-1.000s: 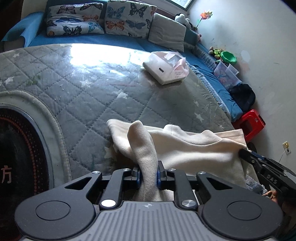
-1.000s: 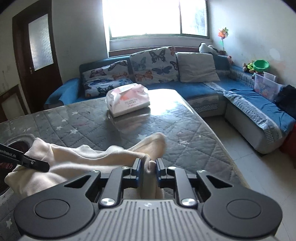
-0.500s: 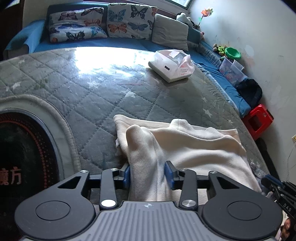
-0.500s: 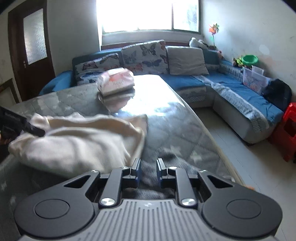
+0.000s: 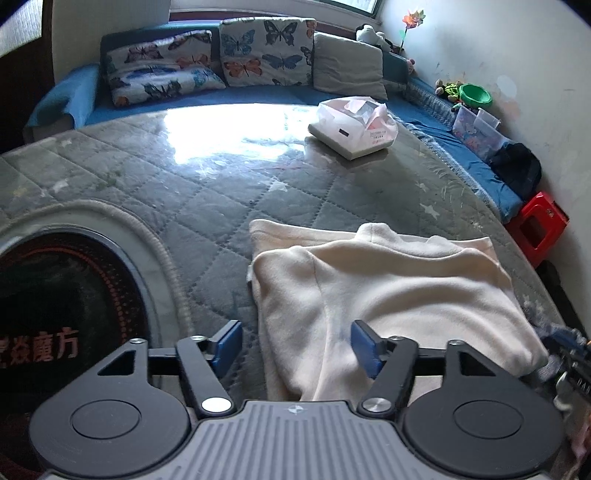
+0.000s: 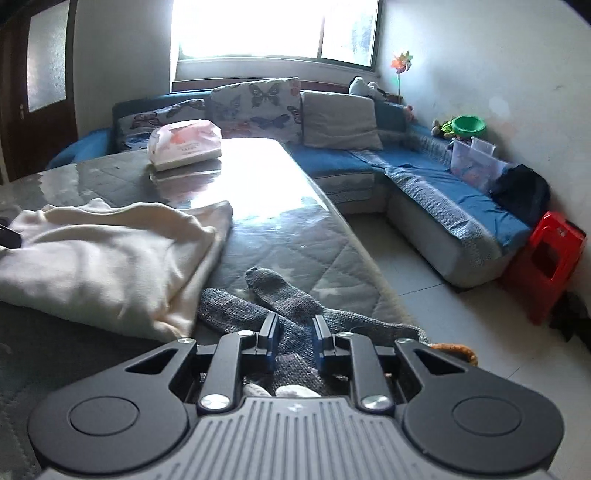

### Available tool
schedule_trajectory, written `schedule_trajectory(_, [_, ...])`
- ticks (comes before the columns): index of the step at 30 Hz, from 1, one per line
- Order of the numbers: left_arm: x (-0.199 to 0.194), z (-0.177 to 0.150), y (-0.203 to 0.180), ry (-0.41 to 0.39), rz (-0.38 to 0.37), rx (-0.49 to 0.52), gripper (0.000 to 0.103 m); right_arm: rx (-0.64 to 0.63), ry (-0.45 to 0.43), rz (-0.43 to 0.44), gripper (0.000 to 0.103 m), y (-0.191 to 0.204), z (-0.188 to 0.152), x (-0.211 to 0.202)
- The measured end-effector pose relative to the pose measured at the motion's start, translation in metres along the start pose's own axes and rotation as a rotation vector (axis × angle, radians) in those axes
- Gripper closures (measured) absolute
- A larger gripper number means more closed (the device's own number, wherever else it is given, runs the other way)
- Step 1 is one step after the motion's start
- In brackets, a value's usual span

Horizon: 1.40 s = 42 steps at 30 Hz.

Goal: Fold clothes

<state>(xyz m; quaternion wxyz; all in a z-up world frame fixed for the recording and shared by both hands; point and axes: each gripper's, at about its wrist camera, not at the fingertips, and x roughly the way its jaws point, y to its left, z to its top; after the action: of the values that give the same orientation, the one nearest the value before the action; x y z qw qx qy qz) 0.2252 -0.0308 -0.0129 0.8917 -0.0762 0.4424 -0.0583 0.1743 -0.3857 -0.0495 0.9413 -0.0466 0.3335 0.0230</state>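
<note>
The left gripper (image 5: 295,345) sits low over the near edge of the quilted grey table cover (image 5: 207,192), levelled and pointing across the table toward the sofa (image 5: 258,96); its 2 blue-padded fingers (image 5: 226,345) are spread wide, released, with nothing clamped between them. The cream garment (image 5: 388,295) lies folded on the cover directly ahead, its near end draped between and under the spread fingers, with the right pad just touching the cloth. A lower layer of the same garment shows as a strip along the far side. The right gripper (image 6: 294,338) is held low at the table's right-hand near corner, pointing toward the window (image 6: 273,29), its 2 fingers parted by a narrow gap and gripping nothing; grey knitted socks (image 6: 273,299) lie crossed on the cover beneath and just ahead of its tips. In the right wrist view the cream garment (image 6: 107,254) rests left of the socks, its near corner touching them. A pink-and-white tissue pack (image 5: 354,125) stands well apart at the table's far side. A dark round panel (image 5: 62,306) with red characters occupies the table's left. A red stool (image 6: 546,262) stands on the floor by the sofa's end.
</note>
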Motion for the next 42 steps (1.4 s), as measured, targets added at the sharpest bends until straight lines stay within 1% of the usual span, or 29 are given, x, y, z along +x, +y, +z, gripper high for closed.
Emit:
schedule_trajectory(2, [-0.006, -0.004, 0.001, -0.013, 0.01, 0.002, 0.021, 0.006, 0.003, 0.016, 0.082, -0.001, 0.001, 0.0])
schedule_trajectory(4, [-0.011, -0.009, 0.002, -0.022, 0.024, 0.007, 0.017, -0.014, -0.006, 0.016, 0.075, 0.003, 0.002, -0.004])
schedule_trajectory(5, [-0.014, -0.011, 0.002, -0.028, 0.033, 0.011, 0.012, -0.023, -0.016, 0.015, 0.07, 0.005, 0.003, -0.006])
schedule_trajectory(6, [-0.017, -0.014, 0.002, -0.034, 0.039, 0.014, 0.01, -0.023, -0.021, 0.024, 0.069, 0.008, 0.004, -0.009])
schedule_trajectory(7, [-0.02, -0.017, 0.002, -0.04, 0.044, 0.018, 0.009, -0.024, -0.022, 0.035, 0.063, 0.012, 0.005, -0.013])
schedule_trajectory(9, [-0.026, -0.024, 0.002, -0.046, 0.047, 0.022, 0.004, -0.031, -0.026, 0.055, 0.049, 0.019, 0.007, -0.019])
schedule_trajectory(11, [-0.032, -0.031, 0.001, -0.051, 0.047, 0.021, 0.002, -0.054, -0.037, 0.066, 0.045, 0.032, 0.007, -0.028])
schedule_trajectory(13, [-0.037, -0.037, 0.001, -0.057, 0.048, 0.02, 0.0, -0.069, -0.043, 0.077, 0.043, 0.042, 0.007, -0.034])
schedule_trajectory(15, [-0.043, -0.044, 0.001, -0.062, 0.048, 0.019, 0.0, -0.065, -0.048, 0.097, 0.031, 0.051, 0.006, -0.041])
schedule_trajectory(19, [-0.054, -0.057, 0.001, -0.073, 0.048, 0.018, 0.0, -0.069, -0.06, 0.112, 0.024, 0.068, 0.003, -0.054])
schedule_trajectory(21, [-0.06, -0.063, 0.0, -0.078, 0.048, 0.024, 0.0, -0.066, -0.062, 0.122, 0.019, 0.075, 0.001, -0.06])
schedule_trajectory(23, [-0.065, -0.069, -0.001, -0.083, 0.055, 0.028, 0.0, -0.061, -0.065, 0.128, 0.017, 0.081, -0.002, -0.066])
schedule_trajectory(24, [-0.068, -0.072, -0.001, -0.085, 0.059, 0.028, 0.0, -0.057, -0.066, 0.13, 0.013, 0.084, -0.003, -0.068])
schedule_trajectory(28, [-0.079, -0.083, 0.0, -0.093, 0.088, 0.03, 0.0, -0.034, -0.066, 0.137, 0.007, 0.093, -0.009, -0.077])
schedule_trajectory(29, [-0.082, -0.086, 0.0, -0.095, 0.09, 0.033, 0.0, -0.029, -0.067, 0.14, 0.004, 0.096, -0.011, -0.08])
schedule_trajectory(33, [-0.091, -0.096, -0.003, -0.1, 0.092, 0.046, 0.0, -0.011, -0.063, 0.147, 0.0, 0.103, -0.018, -0.087])
schedule_trajectory(37, [-0.098, -0.108, -0.007, -0.103, 0.089, 0.064, 0.0, 0.005, -0.053, 0.155, 0.0, 0.109, -0.025, -0.093])
schedule_trajectory(42, [-0.104, -0.118, -0.013, -0.114, 0.11, 0.085, 0.0, 0.004, -0.037, 0.161, 0.0, 0.115, -0.035, -0.098])
